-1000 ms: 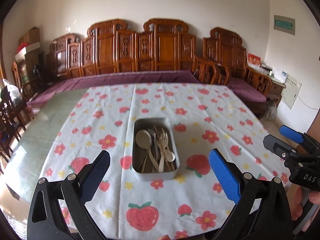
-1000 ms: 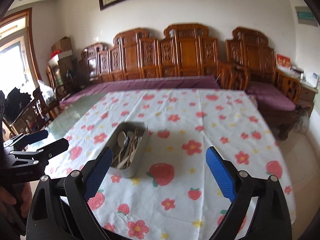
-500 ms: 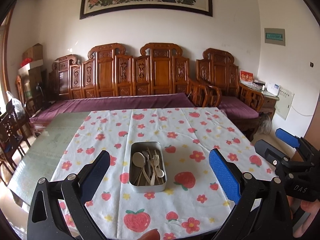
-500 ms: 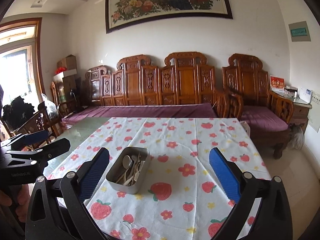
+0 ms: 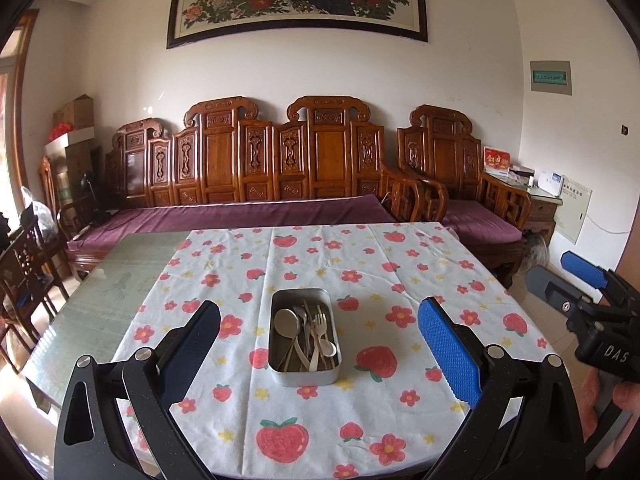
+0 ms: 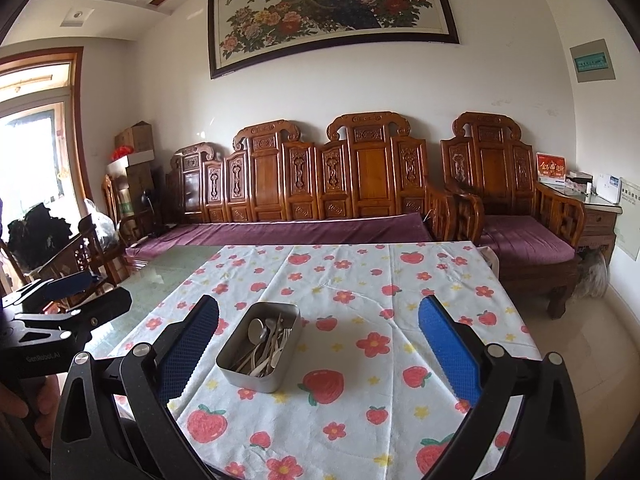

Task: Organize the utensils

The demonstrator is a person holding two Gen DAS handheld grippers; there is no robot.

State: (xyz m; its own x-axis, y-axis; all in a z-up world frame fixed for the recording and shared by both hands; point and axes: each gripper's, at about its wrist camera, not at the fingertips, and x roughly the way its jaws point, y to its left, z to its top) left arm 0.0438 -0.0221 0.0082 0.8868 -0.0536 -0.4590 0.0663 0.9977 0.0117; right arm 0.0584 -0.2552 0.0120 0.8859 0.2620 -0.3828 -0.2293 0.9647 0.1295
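on the left, the left gripper [image 5: 319, 350] hangs short of the table's near edge, jaws spread wide, nothing between the blue pads. moving in, the flowered tablecloth [image 5: 360, 264] covers the right part of the table, and in its middle sits the metal tin [image 5: 305, 376]. every utensil in sight lies inside it: a big spoon [image 5: 286, 322], a pale fork [image 5: 319, 330], and thin handles crossed over each other in a loose heap. none shows on the cloth around the tin.

over to the right, the right gripper [image 6: 319, 348] is just as wide and just as empty, also held back from the table, with the tin a little left of its line.

so the cutlery is gathered in one box, which fits a finished tidy-up, or a jumble awaiting sorting; the scene doesn't settle which. whichever it is, the judgement for good handling is the same: those handles overlap, so any grab wants a single exposed handle end, pinched square, lifted slowly so neighbours don't drag along, with the tin kept from sliding.
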